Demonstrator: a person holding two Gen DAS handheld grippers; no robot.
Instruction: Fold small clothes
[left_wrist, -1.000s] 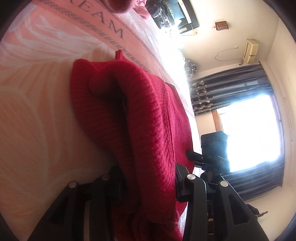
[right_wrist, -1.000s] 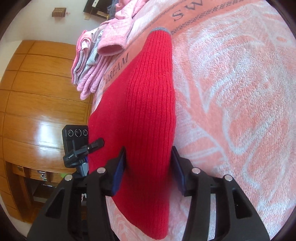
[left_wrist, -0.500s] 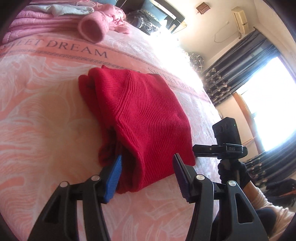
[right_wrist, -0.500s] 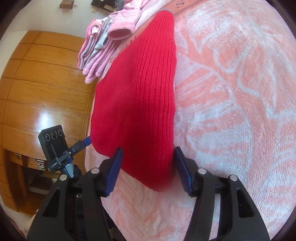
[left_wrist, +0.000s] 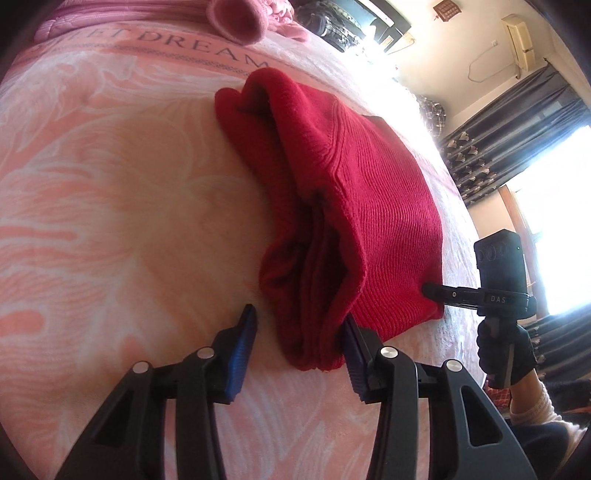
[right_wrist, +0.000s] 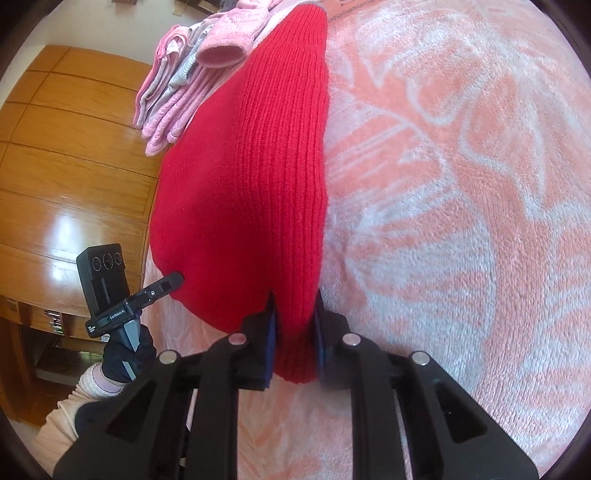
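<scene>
My right gripper (right_wrist: 293, 332) is clenched on the near edge of the red sweater (right_wrist: 243, 177), fabric pinched between both pads. My left gripper (left_wrist: 299, 347) stands released, its jaws spread around the sweater's folded corner (left_wrist: 314, 354), one pad touching the cloth. The sweater lies folded on the pink blanket (left_wrist: 110, 221), near a pile of pink clothes (right_wrist: 184, 85).
</scene>
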